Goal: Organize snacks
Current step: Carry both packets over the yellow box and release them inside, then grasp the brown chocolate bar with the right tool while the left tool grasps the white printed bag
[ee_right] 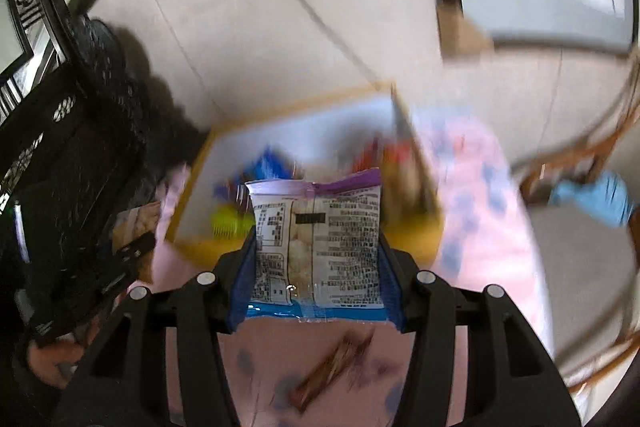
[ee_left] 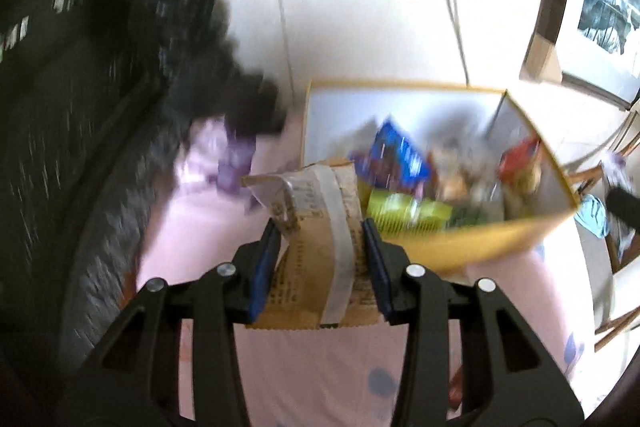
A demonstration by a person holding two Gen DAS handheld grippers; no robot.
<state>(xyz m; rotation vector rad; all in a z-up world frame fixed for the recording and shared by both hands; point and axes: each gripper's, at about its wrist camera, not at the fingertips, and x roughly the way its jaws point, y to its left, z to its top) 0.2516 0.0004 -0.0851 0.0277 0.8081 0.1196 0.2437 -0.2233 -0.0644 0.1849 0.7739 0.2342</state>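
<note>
Mid-carry step: both tools loaded, heading for the box (ee_left: 472, 247) ahead. My left tool (ee_left: 322, 263) is clamped on a brown snack packet (ee_left: 316, 227) with a pale strip down it, held above the pink surface (ee_left: 312, 379) just short of the box's near wall. My right tool (ee_right: 318, 267) is clamped on a white printed packet (ee_right: 318, 231) with a purple top edge, also in front of the box. Box already holds blue, green and red packs, blurred. One brown bar (ee_right: 332, 367) lies loose on the surface below my right tool. Next, I judge: carry both over the rim, release inside, then fetch the bar.
</note>
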